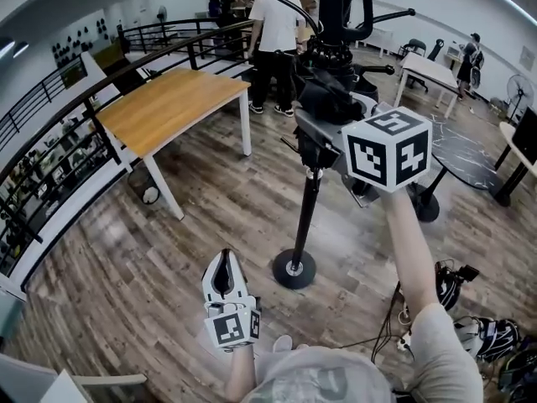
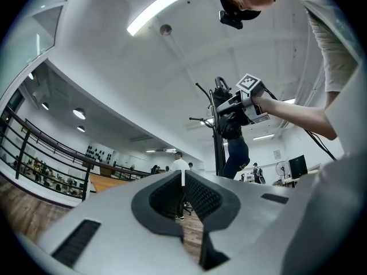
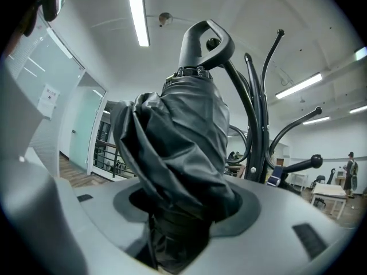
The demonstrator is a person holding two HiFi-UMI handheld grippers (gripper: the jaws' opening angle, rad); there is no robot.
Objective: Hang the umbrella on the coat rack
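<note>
A folded black umbrella (image 3: 178,153) stands upright between the jaws of my right gripper (image 3: 183,211), which is shut on its lower body. Its looped handle (image 3: 203,39) points up, close to the curved black hooks (image 3: 258,96) of the coat rack. In the head view the right gripper (image 1: 336,128) holds the umbrella (image 1: 323,95) high at the rack's top, above the rack's pole (image 1: 306,217) and round base (image 1: 294,269). My left gripper (image 1: 223,257) hangs low in front of the base. Its tips meet with nothing between them (image 2: 183,179).
A wooden table (image 1: 172,103) stands to the left beside a black railing (image 1: 50,107). People (image 1: 273,32) stand behind the rack. A dark round table (image 1: 457,154) and a white desk (image 1: 428,70) are at the right. Cables and bags (image 1: 453,284) lie on the floor, lower right.
</note>
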